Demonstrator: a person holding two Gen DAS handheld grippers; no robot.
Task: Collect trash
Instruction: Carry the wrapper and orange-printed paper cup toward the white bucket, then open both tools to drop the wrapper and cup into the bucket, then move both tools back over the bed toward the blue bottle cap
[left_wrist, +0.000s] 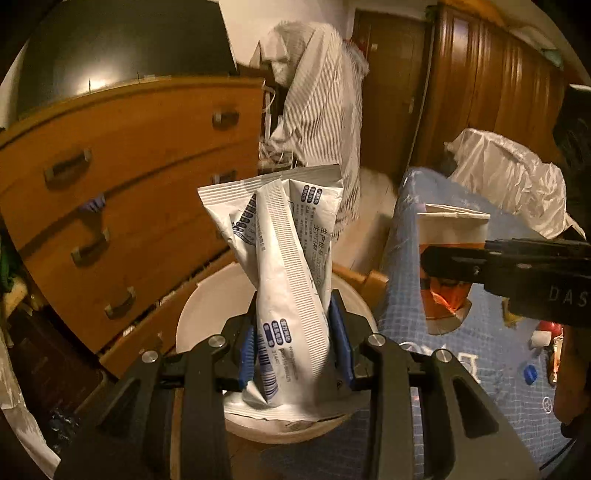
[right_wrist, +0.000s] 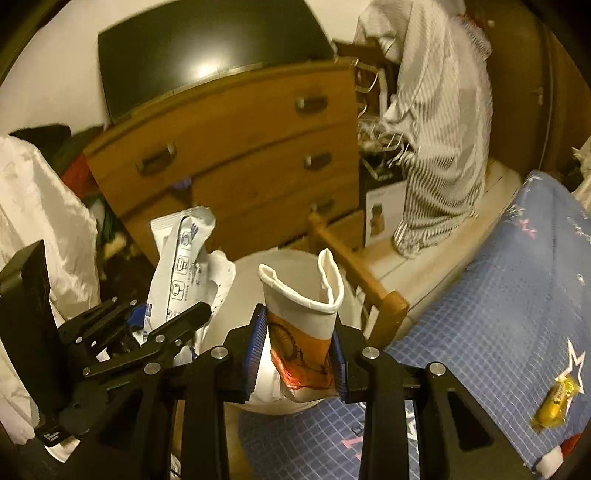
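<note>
Item 1, your left gripper (left_wrist: 293, 339): pinching a white printed plastic packet (left_wrist: 284, 266), crumpled and standing up from between the blue pads (left_wrist: 246, 354). Seen from the right wrist, it is just left of your right gripper, packet (right_wrist: 181, 266) tilted upward.

Item 2, white bin (left_wrist: 207, 306): directly below and ahead of both grippers; rim visible behind the packet, and behind the cup in the right view (right_wrist: 251, 273).

Item 3, your right gripper (right_wrist: 299, 354): pinching a squashed paper cup (right_wrist: 301, 321), white rim up, orange print at the pads. From the left wrist, the cup (left_wrist: 448, 258) is held to the right of the packet, over the bed edge.

Item 4, wooden chest of drawers (left_wrist: 122, 192): beyond the bin, left of centre, a dark screen (left_wrist: 122, 48) on top.

Item 5, striped cloth (left_wrist: 321, 107): hanging behind, right of the drawers.

Item 6, bed with blue checked cover (right_wrist: 498, 306): right of both grippers; a yellow wrapped sweet (right_wrist: 554, 402) lies on it.
</note>
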